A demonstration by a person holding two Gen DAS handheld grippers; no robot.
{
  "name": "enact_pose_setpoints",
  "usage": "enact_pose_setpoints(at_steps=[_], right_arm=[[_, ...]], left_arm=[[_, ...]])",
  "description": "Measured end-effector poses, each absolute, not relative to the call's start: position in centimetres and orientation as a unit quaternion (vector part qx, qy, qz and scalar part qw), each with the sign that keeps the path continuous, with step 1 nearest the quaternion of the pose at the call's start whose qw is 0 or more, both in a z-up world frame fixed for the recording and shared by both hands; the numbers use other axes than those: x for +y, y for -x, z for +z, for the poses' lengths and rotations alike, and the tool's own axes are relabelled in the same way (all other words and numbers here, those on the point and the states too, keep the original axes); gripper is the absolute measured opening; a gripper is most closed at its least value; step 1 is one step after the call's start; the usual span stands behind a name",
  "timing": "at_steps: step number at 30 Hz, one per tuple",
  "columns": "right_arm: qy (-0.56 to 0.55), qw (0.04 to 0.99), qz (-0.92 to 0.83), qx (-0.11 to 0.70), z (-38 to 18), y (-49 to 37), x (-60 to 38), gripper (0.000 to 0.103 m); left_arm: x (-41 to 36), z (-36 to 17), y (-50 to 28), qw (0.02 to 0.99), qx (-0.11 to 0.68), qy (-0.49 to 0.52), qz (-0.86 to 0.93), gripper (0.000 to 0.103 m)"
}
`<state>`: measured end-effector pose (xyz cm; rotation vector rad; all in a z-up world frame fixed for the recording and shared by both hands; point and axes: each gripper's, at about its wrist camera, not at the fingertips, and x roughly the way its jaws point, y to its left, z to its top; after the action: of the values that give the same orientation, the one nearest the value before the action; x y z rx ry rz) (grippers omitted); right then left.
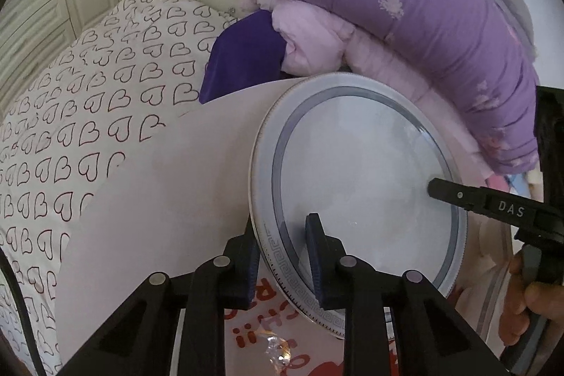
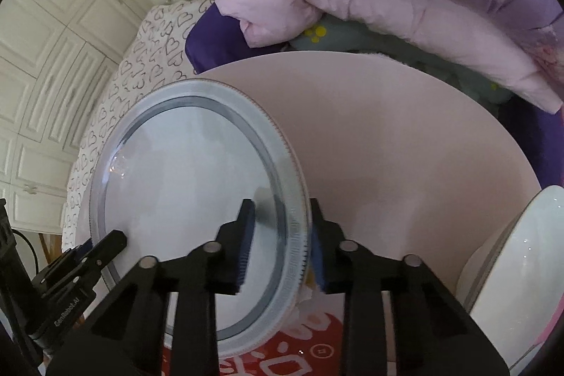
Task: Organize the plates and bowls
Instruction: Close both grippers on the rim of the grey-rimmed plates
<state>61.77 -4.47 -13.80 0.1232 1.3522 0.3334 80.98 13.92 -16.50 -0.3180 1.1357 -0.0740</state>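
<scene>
A round pale blue plate [image 1: 359, 171] with a grey ring and a patterned rim is held above a pink round table [image 1: 169, 185]. My left gripper [image 1: 285, 256] is shut on its near left rim, one finger above and one below. My right gripper [image 2: 280, 245] straddles the opposite rim of the same plate [image 2: 190, 171], its pads close on either side of the rim. The right gripper's finger [image 1: 458, 194] also shows in the left wrist view at the plate's right edge. The left gripper's finger [image 2: 102, 247] shows at the lower left of the right wrist view.
A white bowl or dish [image 2: 521, 270] stands at the table's right edge [image 2: 405, 115]. A folded purple flowered quilt [image 1: 405, 6] and pink bedding [image 2: 352, 6] lie behind the table. A heart-print bedsheet [image 1: 88, 94] is to the left. Red lettering [image 1: 261, 305] marks the table's near part.
</scene>
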Motion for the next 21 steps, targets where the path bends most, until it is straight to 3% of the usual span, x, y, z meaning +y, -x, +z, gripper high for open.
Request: enact_pose_setpoints(at_steps=[21], right_arm=[[-0.067, 0.790, 0.197, 0.576, -10.8, -57.5, -3.3, 0.021]], left_arm=[[16.1, -12.7, -74.6, 0.850, 0.504, 0.152, -0.021, 0.021]])
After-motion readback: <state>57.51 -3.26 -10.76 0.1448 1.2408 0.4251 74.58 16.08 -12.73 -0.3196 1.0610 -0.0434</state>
